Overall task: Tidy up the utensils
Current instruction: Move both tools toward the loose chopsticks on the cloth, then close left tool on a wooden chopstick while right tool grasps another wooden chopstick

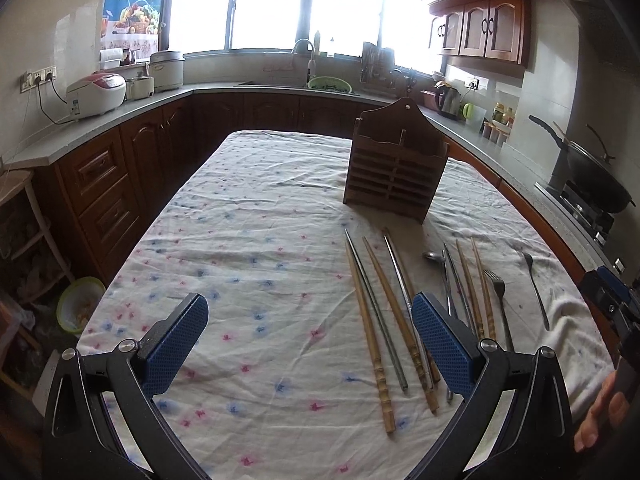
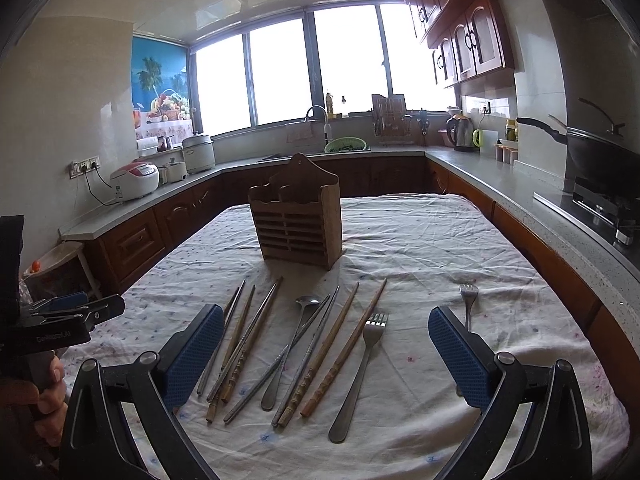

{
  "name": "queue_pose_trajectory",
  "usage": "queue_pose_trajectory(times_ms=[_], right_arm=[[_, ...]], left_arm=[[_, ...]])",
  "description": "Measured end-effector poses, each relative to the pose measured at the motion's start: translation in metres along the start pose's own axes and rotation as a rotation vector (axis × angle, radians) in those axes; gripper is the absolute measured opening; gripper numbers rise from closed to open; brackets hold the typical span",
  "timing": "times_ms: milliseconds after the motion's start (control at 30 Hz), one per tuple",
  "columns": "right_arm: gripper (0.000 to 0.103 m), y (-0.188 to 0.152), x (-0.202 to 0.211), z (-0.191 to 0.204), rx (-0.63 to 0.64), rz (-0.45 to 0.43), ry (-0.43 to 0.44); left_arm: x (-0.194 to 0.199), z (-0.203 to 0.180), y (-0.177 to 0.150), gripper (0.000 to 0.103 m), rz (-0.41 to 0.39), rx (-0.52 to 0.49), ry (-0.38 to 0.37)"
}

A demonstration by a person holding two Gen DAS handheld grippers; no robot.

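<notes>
Right wrist view: the right gripper (image 2: 326, 350) gaped wide, empty; between its fingers lay chopsticks (image 2: 336, 354), tips toward the wooden holder (image 2: 298, 226) at upper centre.

We see our left black-framed tongs (image 1: 310, 344) with two flat blue pads (image 1: 440, 344) in a fine diamond texture, each on a black angled arm with a silver round screw (image 1: 127, 345) at the pivot. Our right tongs (image 2: 326, 354) look the same. The left unit's black body (image 2: 60, 326) shows pale lettering we cannot read. No sleeves show.
</notes>
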State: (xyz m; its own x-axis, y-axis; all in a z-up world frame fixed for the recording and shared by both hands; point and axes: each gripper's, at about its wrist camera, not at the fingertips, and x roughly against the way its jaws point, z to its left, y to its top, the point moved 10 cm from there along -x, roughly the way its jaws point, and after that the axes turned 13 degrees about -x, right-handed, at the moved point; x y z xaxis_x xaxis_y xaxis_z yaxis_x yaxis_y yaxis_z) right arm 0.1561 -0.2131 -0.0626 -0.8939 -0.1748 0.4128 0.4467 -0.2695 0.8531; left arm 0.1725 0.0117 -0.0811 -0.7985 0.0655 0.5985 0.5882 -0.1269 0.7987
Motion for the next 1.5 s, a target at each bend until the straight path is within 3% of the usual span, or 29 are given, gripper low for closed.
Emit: queue_pose_trajectory(times_ms=[67, 133, 300, 467, 633, 700, 933, 1167, 1500], right_arm=[[0.095, 0.002, -0.011, -0.004, -0.020, 0.026, -0.001], [0.084, 0.004, -0.022, -0.010, -0.049, 0.057, -0.003], [0.065, 0.009, -0.058, -0.029, -0.121, 0.143, -0.014], [0.059, 0.012, -0.091, -0.047, -0.186, 0.206, -0.029], [0.047, 0.010, -0.125, -0.058, -0.219, 0.282, -0.046], [0.046, 0.007, -0.139, -0.061, -0.224, 0.310, -0.054], [0.045, 0.000, -0.173, -0.072, -0.222, 0.378, -0.087], [0.030, -0.005, -0.200, -0.087, -0.216, 0.428, -0.133], [0.022, -0.010, -0.224, -0.091, -0.162, 0.481, -0.174]], left_arm=[[-0.013, 0.000, 0.003, 0.103, 0.033, -0.014, -0.003], [-0.024, 0.000, 0.006, 0.102, 0.058, -0.022, -0.011], [-0.056, 0.000, 0.013, 0.092, 0.139, -0.049, -0.030], [-0.091, -0.005, 0.021, 0.085, 0.195, -0.050, -0.064], [-0.127, -0.014, 0.021, 0.076, 0.267, -0.065, -0.087], [-0.142, -0.016, 0.019, 0.066, 0.300, -0.084, -0.085], [-0.177, -0.024, 0.013, 0.059, 0.363, -0.104, -0.100], [-0.189, -0.024, 0.012, 0.044, 0.367, -0.123, -0.114], [-0.197, -0.034, 0.016, 0.043, 0.403, -0.243, -0.110]])
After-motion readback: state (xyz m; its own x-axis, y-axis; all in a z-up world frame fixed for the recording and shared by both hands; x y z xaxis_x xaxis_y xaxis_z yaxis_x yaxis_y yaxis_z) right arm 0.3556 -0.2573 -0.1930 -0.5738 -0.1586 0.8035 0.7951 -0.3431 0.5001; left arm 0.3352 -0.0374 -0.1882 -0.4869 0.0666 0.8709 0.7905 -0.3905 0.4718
